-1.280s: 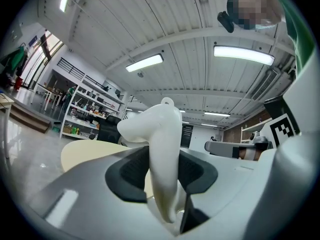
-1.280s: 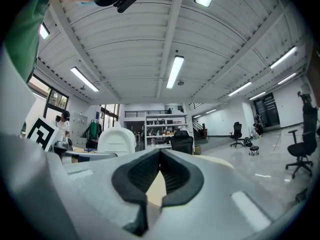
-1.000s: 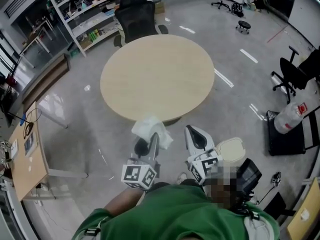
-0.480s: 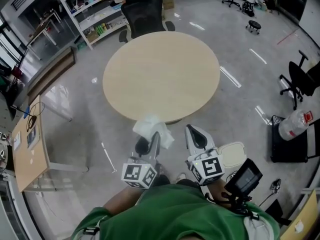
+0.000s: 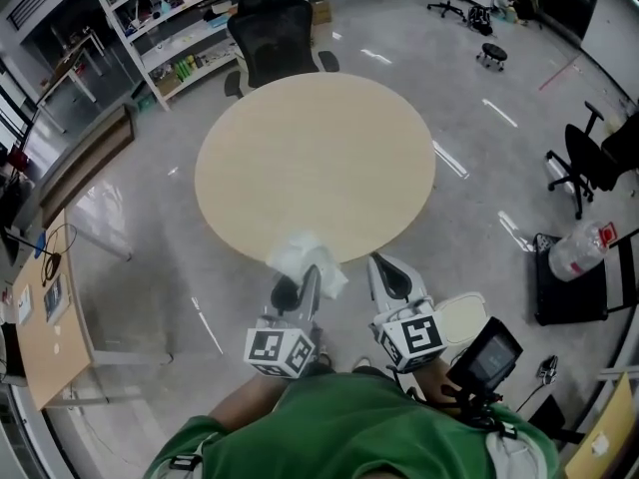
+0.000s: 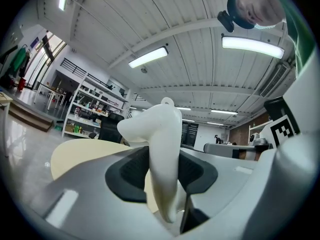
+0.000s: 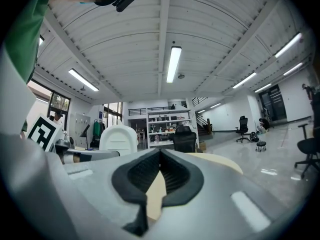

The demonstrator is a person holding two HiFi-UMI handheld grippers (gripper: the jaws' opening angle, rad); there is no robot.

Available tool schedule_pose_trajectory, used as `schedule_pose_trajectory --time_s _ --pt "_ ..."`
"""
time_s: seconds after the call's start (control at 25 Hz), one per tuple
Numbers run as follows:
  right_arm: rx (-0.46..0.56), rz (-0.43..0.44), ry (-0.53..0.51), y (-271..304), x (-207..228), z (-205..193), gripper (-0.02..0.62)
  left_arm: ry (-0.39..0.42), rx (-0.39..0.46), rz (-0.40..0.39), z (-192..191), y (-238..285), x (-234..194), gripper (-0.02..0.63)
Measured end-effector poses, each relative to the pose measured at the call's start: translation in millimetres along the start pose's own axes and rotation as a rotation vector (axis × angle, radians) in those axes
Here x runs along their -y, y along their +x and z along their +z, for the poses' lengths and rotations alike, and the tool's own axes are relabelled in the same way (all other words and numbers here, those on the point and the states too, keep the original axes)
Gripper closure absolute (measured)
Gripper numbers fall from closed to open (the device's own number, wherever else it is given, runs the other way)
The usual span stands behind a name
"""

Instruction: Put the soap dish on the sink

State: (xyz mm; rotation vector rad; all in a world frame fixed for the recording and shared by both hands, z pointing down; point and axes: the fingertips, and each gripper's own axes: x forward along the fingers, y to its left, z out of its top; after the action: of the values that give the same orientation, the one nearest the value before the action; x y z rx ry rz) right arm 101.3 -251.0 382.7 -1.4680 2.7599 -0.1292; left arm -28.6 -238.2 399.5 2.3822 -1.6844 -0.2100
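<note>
The white soap dish [image 5: 301,254] stands on edge between the jaws of my left gripper [image 5: 304,273], which is shut on it. In the left gripper view the soap dish [image 6: 161,149] rises above the dark pads [image 6: 131,171], its curved top tilted left. My right gripper [image 5: 385,269] is level beside it, shut with nothing held; in the right gripper view its pads [image 7: 176,174] meet at the tip. Both point at the near edge of a round beige table [image 5: 315,158]. No sink is in view.
A black office chair [image 5: 272,38] and white shelves [image 5: 190,18] stand beyond the table. A wooden desk [image 5: 45,317] is at the left. At the right are another black chair [image 5: 599,153], a white bag [image 5: 579,247] and a beige lidded bin [image 5: 461,317].
Both grippers have moved forward together toward the round table; its near edge now reaches the soap dish in the head view. The grip on the dish is unchanged.
</note>
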Motion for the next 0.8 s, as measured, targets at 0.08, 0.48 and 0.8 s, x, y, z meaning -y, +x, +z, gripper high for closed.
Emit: schedule_pose_trajectory --time_s 0.08,0.48,0.8 --pt "-0.003 -0.012 -0.009 14 0 2 0.592 -0.01 0.006 -0.011 4 9 -11 0.454" --pt "-0.016 -0.056 -0.043 86 -22 6 0.592 -0.049 0.018 -0.063 21 42 -77 0.454" --pt "-0.027 -0.097 -0.051 121 -41 2 0.592 -0.069 0.004 -0.093 24 49 -121 0.454"
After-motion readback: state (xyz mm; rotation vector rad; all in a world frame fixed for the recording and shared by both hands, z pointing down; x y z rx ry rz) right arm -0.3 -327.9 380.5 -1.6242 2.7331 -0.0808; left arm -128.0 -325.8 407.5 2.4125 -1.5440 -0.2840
